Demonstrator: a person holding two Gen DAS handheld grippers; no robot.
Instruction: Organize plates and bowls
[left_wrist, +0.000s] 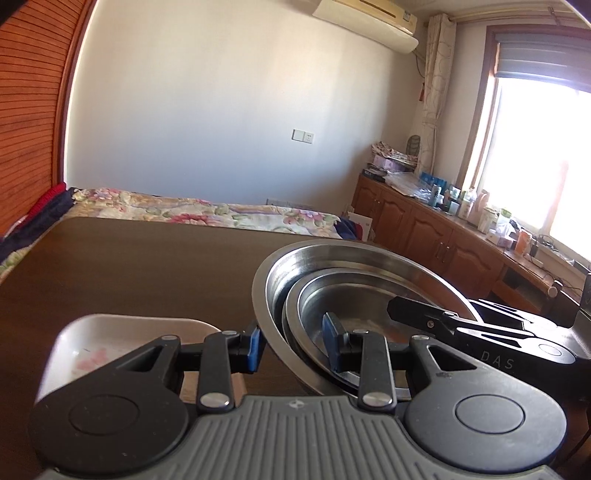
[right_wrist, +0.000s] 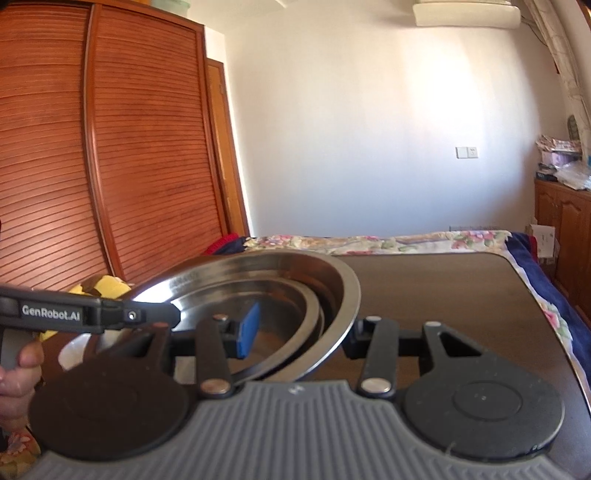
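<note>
Bowls between both grippers' jaws.

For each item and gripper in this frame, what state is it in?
large steel bowl: tilted, raised off the table, rim between both grippers' jaws.
smaller steel bowls: nested inside it, off-centre.
white square dish: flat on the table, apart from the bowls.
left gripper: jaws straddle the stack's rim; contact unclear.
right gripper: jaws straddle the opposite rim; contact unclear.

Counted: three nested steel bowls, one white square dish, two grippers, one dark table.
</note>
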